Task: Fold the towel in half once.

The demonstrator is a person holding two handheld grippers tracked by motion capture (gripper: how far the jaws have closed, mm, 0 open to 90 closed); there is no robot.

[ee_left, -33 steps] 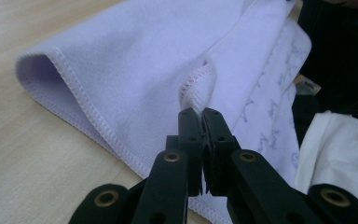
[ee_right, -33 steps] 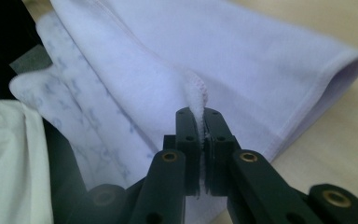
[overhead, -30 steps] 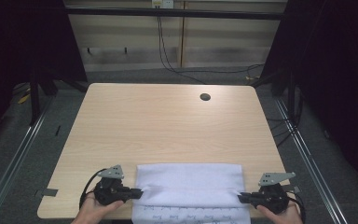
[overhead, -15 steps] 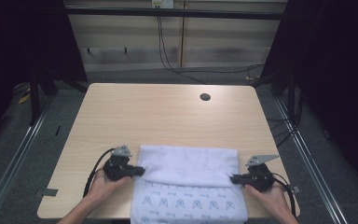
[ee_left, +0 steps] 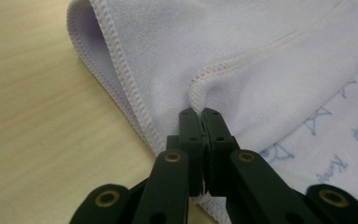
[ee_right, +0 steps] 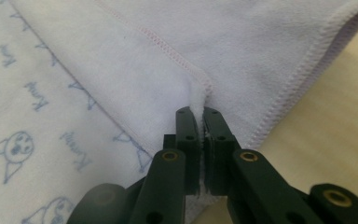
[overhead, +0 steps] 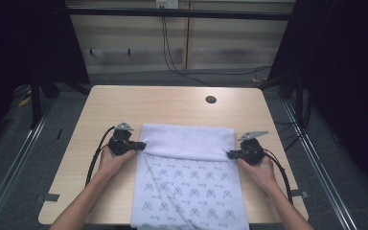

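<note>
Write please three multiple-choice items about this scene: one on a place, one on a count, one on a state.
1. Where is the round dark hole in the light wooden table?
A. far right part
B. near left corner
C. under the cloth

2. How many grippers grip the white cloth with blue prints?
A. none
B. one
C. two

3. The cloth's far part is
A. folded back
B. rolled up
C. flat

Answers: 1 A, the hole lies there; 2 C, left gripper and right gripper pinch its edges; 3 A, the plain side lies over the prints.
</note>
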